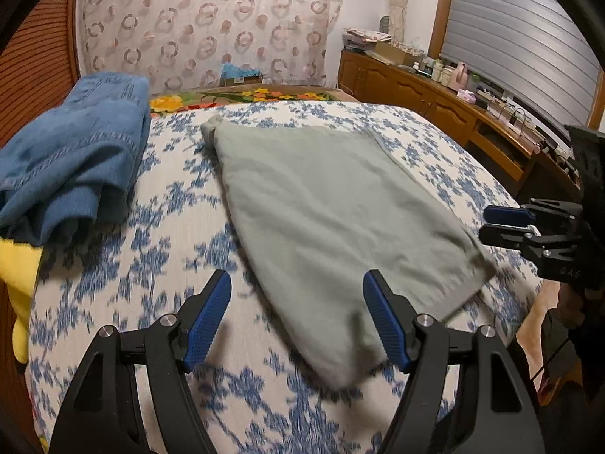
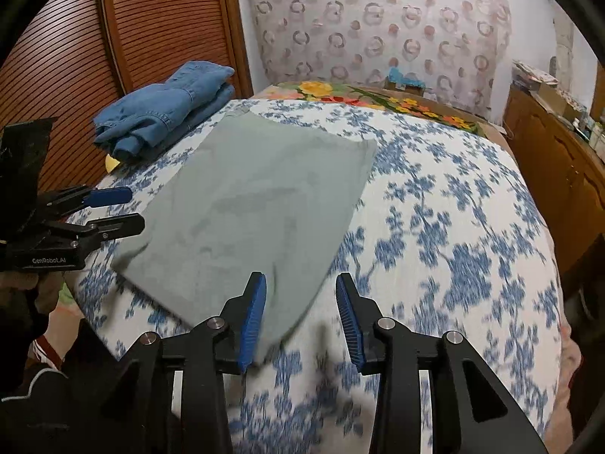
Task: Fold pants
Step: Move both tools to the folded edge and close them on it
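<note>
A pair of grey-green cotton pants (image 1: 332,208), folded into a flat, roughly four-sided panel, lies on a bed covered by a white quilt with a blue flower print (image 1: 143,265), its nearest corner reaching toward the near edge of the mattress. The left gripper (image 1: 297,321), black with ribbed blue pads, hangs above that near corner with its jaws wide apart and nothing between them; the cloth lies below them on the quilt. The right gripper (image 2: 300,321), of the same make, hangs over the panel's other near corner with its jaws parted more narrowly, and they too hold nothing; the left pad stands in front of the cloth's edge, but whether it touches the cloth cannot be told. In the right wrist view the left gripper (image 2: 124,210) shows at the left edge beside the pants, held by a gloved hand (image 2: 41,283). At the far left of the bed a folded pile of blue denim clothing (image 1: 75,155) rests on the quilt, well apart from the pants, with a yellow cloth (image 1: 19,276) under its near end. Along the right wall runs a low brown wooden cabinet (image 1: 416,94); on its top stand an open cardboard box (image 1: 393,51) whose contents cannot be made out, and a crowded row of small bottles and jars (image 1: 453,75).
</note>
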Available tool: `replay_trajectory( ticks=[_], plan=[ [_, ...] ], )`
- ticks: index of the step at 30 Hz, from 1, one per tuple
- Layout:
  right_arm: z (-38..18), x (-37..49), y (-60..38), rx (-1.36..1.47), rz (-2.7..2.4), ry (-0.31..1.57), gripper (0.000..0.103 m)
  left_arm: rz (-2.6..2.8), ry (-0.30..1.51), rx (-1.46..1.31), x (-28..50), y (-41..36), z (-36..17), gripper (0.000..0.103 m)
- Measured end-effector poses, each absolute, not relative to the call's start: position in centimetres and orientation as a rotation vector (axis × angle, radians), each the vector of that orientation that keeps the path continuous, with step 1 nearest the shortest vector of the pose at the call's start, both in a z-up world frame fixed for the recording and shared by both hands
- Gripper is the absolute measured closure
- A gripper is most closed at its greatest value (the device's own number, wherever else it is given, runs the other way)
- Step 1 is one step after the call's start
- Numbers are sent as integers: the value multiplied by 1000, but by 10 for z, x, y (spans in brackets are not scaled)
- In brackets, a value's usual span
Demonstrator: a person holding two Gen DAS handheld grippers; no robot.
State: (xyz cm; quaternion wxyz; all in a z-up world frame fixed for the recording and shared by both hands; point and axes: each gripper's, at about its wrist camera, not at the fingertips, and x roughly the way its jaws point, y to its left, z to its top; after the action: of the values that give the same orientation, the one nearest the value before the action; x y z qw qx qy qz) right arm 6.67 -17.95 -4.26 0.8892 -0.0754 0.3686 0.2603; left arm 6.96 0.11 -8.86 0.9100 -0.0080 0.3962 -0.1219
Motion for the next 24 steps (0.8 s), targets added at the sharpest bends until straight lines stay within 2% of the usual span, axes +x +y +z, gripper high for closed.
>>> replay_trajectory(
  ticks=[10,14,17,24],
  plan=[
    [-49,43,-178,-115,566,804,63,-272,839,-58,39,6,-106,31],
    [-51,42,-174,-108,578,805,63,-298,837,-74,32,4,-108,50],
    [-54,43,-173,-100,579,805,63,-324,844,-81,30,-1,-111,60],
    [-63,49,-173,-69,547,822,63,-310,851,-65,30,-7,-110,60]
  ],
)
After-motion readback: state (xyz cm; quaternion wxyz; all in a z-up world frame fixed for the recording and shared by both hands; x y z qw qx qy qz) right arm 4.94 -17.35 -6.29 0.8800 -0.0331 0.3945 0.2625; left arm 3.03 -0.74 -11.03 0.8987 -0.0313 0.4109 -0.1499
